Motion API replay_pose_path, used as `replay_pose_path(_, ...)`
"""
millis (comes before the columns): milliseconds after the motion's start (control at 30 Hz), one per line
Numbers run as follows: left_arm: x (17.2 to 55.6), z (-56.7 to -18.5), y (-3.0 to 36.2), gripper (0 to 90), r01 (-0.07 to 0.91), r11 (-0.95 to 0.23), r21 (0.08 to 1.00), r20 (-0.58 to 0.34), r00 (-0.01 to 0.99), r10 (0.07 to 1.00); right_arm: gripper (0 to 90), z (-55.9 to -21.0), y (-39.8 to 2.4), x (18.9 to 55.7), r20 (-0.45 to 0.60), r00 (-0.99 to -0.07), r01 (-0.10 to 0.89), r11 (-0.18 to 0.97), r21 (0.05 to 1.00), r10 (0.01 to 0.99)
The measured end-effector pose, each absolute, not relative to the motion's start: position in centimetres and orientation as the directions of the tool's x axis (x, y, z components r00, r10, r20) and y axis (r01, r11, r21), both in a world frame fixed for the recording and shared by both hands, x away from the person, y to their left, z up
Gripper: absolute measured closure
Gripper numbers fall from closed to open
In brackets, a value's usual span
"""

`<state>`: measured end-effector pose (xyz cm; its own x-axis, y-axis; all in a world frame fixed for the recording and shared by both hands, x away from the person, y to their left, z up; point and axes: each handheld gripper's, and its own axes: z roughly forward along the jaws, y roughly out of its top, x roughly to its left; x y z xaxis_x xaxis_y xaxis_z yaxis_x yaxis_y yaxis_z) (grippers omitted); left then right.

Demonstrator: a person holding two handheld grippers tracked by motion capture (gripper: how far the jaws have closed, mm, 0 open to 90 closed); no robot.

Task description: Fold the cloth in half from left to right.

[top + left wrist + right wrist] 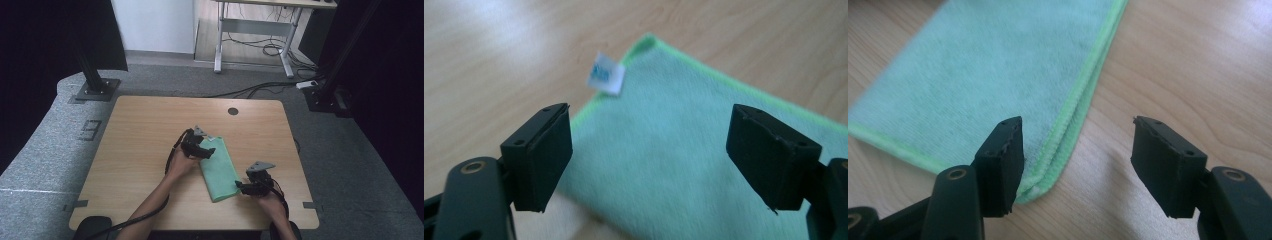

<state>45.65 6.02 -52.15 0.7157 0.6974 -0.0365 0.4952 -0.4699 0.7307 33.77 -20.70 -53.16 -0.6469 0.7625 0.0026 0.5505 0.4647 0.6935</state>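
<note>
Left gripper [206, 150]: jaws standing wide apart, clamping nothing, hovering over the far end of the green cloth [219, 169]. In the left gripper view [651, 165] the cloth is lying between and beyond the two jaws, with a small white tag [606, 80] sticking out at its corner.

Right gripper [239, 186]: jaws likewise spread, gripping nothing, sitting at the near right corner of the cloth. In the right gripper view [1078, 165] one jaw is lying over the cloth's corner and the other over bare wood; the stacked hems [1075, 107] are showing the cloth [988, 65] folded double.

Green cloth: lying flat as a narrow folded strip on the wooden table [145, 135], right of centre, running from the left gripper toward the right one.

Hands: one holding each gripper, forearms entering from the near table edge.
</note>
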Motion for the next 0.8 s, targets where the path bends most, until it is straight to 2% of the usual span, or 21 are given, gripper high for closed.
replay_pose_path(133,44.3,-52.7,7.1,17.5,0.505,-0.472,0.723,-0.040,0.712,0.701,37.0,-53.7,-20.9,33.9,-0.021,-0.644,0.563,0.492,0.664,0.765)
replay_pose_path(400,42.1,-53.7,8.1,15.8,0.519,-0.474,0.711,-0.054,0.713,0.699,35.7,-54.0,-21.2,34.0,-0.010,-0.650,0.562,0.489,0.667,0.760)
replay_pose_path(633,41.7,-54.8,7.7,14.6,0.517,-0.498,0.696,-0.028,0.712,0.701,35.4,-54.3,-21.6,34.1,0.027,-0.641,0.576,0.457,0.678,0.767)
replay_pose_path(800,41.7,-54.9,7.8,14.2,0.507,-0.507,0.697,-0.006,0.711,0.703,36.6,-54.2,-21.4,33.9,0.015,-0.643,0.570,0.465,0.677,0.766)
